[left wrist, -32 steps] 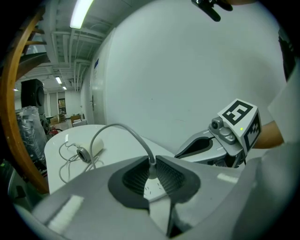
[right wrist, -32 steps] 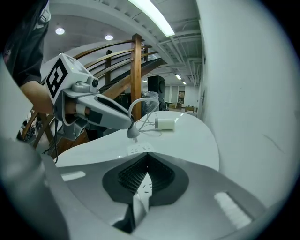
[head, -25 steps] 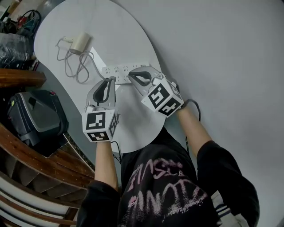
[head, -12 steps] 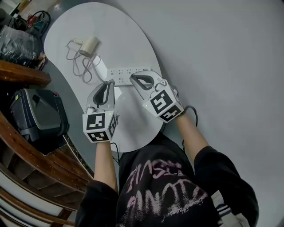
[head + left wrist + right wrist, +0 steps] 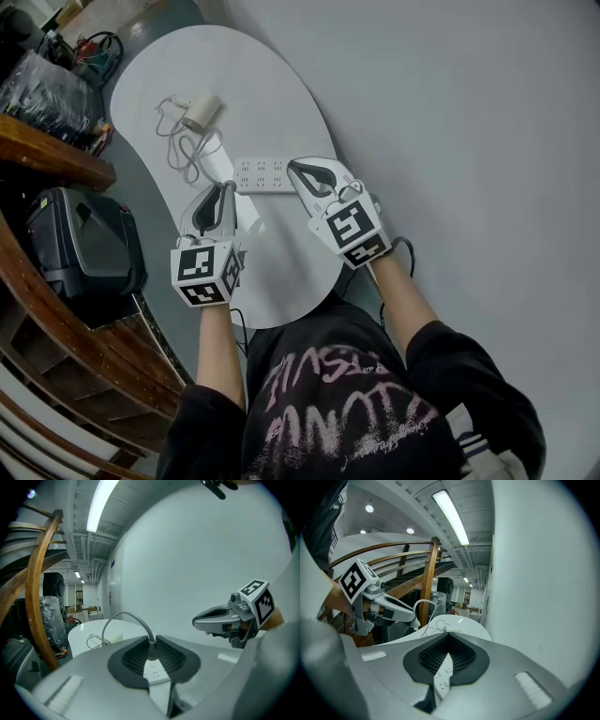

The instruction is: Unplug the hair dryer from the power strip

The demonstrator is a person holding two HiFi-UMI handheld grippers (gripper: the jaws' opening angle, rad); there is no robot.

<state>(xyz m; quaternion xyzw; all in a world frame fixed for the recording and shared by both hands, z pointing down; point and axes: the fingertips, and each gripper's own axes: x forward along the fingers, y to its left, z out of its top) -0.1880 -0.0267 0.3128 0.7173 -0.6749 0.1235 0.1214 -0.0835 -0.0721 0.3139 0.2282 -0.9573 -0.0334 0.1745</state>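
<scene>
Right gripper (image 5: 448, 638), fingers closed; power strip (image 5: 442, 677) beneath them. Left: left gripper (image 5: 413, 621), cable (image 5: 423, 601) at its tip. Far: white counter (image 5: 466, 630).

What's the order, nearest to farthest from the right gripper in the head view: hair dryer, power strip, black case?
1. power strip, on the table, just left of the right gripper.
2. hair dryer, up-left, at the table's far end.
3. black case, far left, off the table.

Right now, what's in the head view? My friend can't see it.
A person holds the left gripper and right gripper, both shut, by the ends of a strip on a white table. A dryer and its cord lie farther off.
</scene>
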